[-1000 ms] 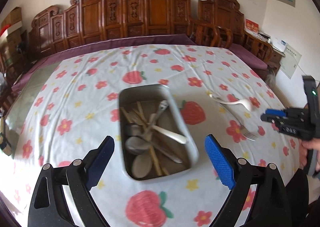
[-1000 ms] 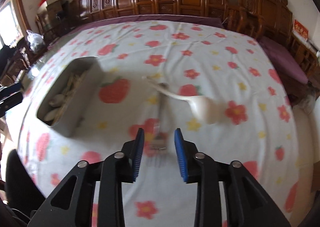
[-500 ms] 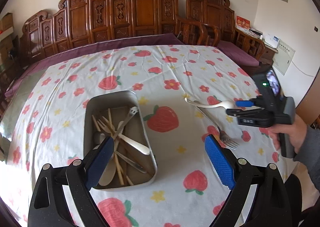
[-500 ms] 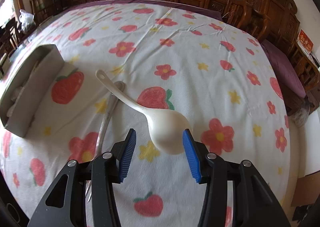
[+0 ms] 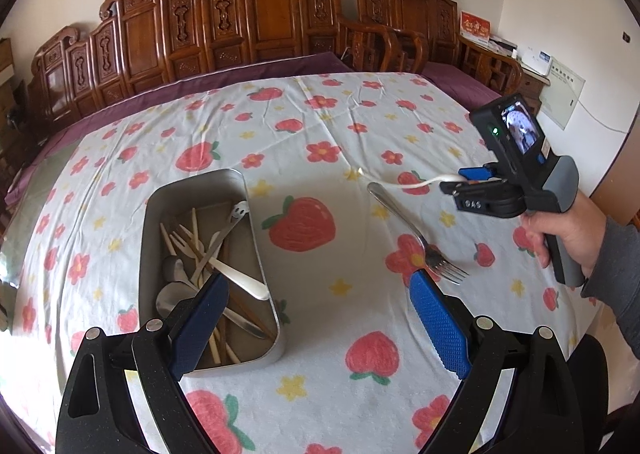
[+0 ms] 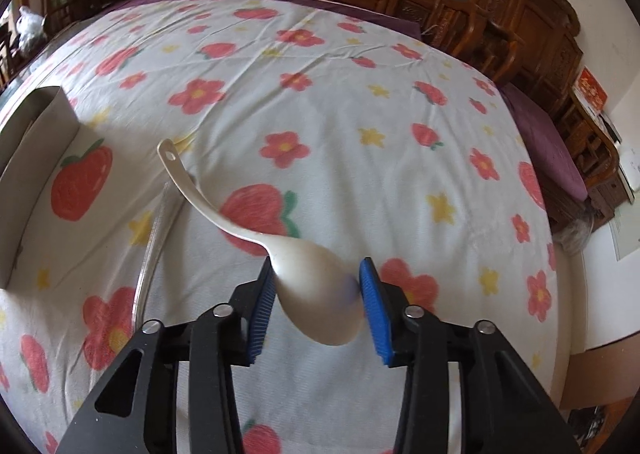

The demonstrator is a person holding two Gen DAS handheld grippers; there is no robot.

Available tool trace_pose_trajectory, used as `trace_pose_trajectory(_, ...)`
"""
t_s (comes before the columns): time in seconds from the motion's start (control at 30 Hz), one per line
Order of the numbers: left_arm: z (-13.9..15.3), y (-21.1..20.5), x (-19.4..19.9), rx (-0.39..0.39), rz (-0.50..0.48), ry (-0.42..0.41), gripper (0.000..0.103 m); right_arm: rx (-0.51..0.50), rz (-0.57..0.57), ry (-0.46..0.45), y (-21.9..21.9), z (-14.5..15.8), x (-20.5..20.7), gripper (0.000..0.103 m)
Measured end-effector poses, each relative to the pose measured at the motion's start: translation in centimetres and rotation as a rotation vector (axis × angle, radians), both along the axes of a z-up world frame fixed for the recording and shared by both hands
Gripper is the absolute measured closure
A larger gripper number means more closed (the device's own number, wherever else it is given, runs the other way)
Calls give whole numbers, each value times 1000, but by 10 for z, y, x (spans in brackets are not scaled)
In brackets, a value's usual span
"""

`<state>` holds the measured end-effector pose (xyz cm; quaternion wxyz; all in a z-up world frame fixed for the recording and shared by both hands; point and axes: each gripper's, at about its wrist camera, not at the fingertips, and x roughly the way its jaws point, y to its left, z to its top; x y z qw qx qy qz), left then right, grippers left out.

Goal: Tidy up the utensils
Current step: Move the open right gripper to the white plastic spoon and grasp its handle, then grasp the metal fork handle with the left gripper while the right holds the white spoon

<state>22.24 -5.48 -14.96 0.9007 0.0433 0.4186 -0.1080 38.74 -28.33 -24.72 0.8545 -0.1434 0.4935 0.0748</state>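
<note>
Spoon (image 6: 316,286) bowl sat between my right gripper's (image 6: 318,302) closing pads, both touching; squeeze evenly, lift level. Left gripper (image 5: 316,318) wide open, empty.

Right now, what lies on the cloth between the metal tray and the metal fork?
Nothing: the left wrist view shows only bare strawberry-print tablecloth between the metal tray and the metal fork.

Open cloth lying beyond the metal tray (image 5: 256,254)

Standing in the way right of the tray: fork (image 5: 416,234), white spoon (image 6: 308,278), right gripper (image 6: 316,290) closing around its bowl.
</note>
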Motion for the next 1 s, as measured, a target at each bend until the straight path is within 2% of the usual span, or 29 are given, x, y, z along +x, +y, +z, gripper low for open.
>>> trace_pose_trajectory(0.03, 0, -2, 0, 0, -3, 3, 15, 5, -13, 5, -5, 2, 0, 93)
trace_pose_trajectory(0.1, -1, -7, 0, 3, -8, 6, 15, 43, -33, 23, -15, 6, -2, 95)
trace_pose_trajectory(0.33, -11, -32, 2, 0, -38, 36, 15, 127, -68, 43, -44, 16, -29, 96)
trace_pose_trajectory(0.63, -43, -77, 22, 17, -80, 112, 15, 294, -169, 39, -72, 17, -103, 96)
trace_pose_trajectory(0.93, -65, -107, 59, 5, -74, 171, 15, 329, -236, 23, -91, 7, -131, 96)
trace_pose_trajectory(1.0, -68, -111, 68, -7, -75, 189, 18, 351, -251, 19, -95, 7, -131, 95)
